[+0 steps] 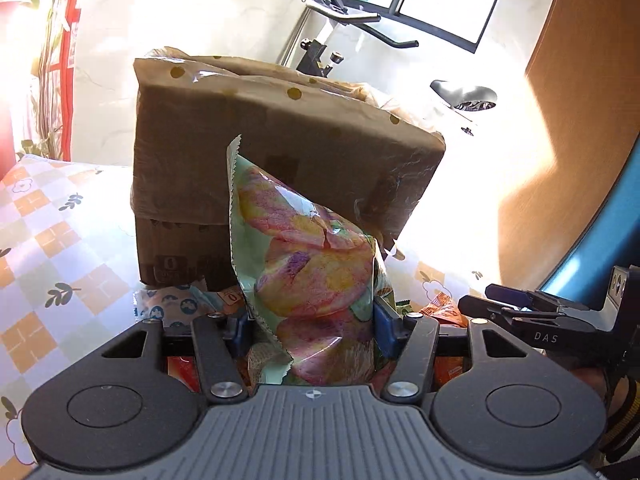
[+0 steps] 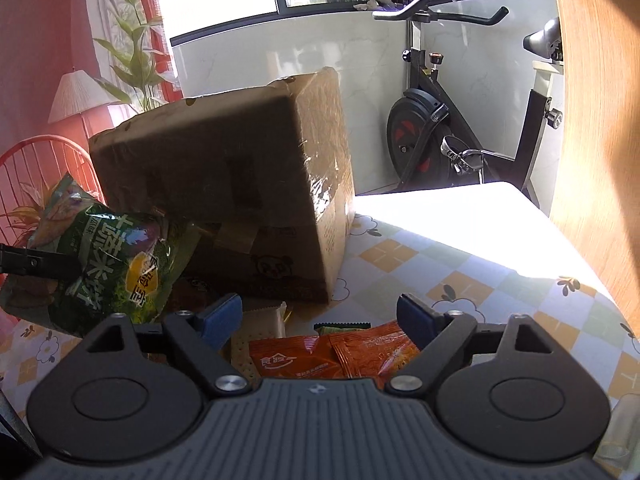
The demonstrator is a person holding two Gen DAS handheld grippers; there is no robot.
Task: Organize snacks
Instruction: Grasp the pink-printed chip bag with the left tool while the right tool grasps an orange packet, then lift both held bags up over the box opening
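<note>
Worktop (image 2: 460, 248) under a checked, flower-printed cloth carries everything; its far right corner lies bare and sunlit, giving open room right of the box, with a wooden panel (image 2: 592, 120) bounding that side. Beyond the far edge stands an exercise bike (image 2: 432, 136) against a white wall.

Cardboard box (image 2: 224, 184), taped and tilted, dominates the middle of the worktop; its near lower edge sits just behind the snack pile.

Green snack bag (image 1: 312, 276) with pink and yellow chips printed on it stands upright between the blue pads of the left tool (image 1: 310, 328), its serrated top edge rising in front of the box. The pads press on both sides of it, so the left tool holds the bag.

Right tool (image 2: 320, 316) stands wide with nothing between its fingers; orange sachets (image 2: 332, 352) and a pale cracker pack (image 2: 256, 332) lie just below it, near the box's front edge.
</note>
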